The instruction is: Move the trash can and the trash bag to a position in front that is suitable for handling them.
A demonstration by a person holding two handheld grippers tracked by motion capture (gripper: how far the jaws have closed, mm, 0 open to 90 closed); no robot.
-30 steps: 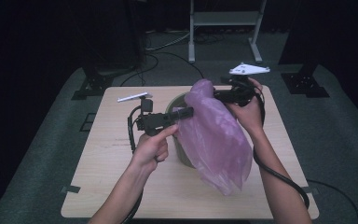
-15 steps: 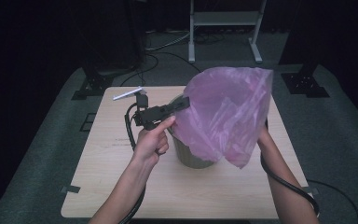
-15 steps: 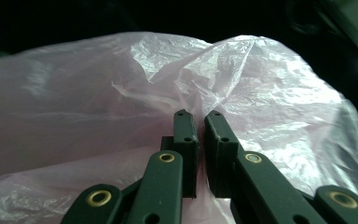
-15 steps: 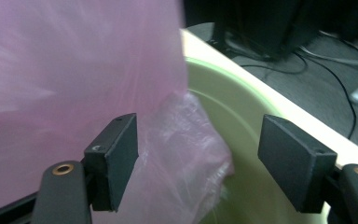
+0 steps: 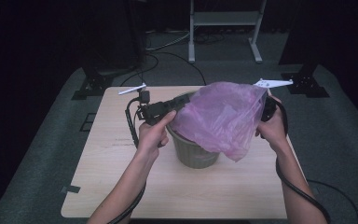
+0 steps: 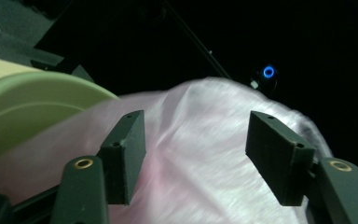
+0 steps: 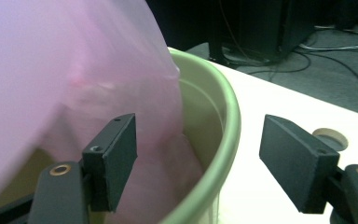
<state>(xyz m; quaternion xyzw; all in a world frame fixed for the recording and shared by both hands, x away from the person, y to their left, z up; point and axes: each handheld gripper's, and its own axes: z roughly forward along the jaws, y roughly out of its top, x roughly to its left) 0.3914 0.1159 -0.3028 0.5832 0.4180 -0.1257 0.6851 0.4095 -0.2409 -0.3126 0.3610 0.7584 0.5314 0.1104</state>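
Fingers spread either side of the pink bag, apart.

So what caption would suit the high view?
Two hands drape a pink plastic bag over a green bin on a wooden table.

Black claw pads on brass-screwed arms (trailing black cables)

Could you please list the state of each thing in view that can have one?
Pink plastic bag: spread out, draped over the bin's mouth, partly inside.
Green bin: upright on the table, not fully lined.
Left hand-held gripper: jaws apart, just been opening, bag not pinched.
Right hand-held gripper: open, straddling the bin's rim.
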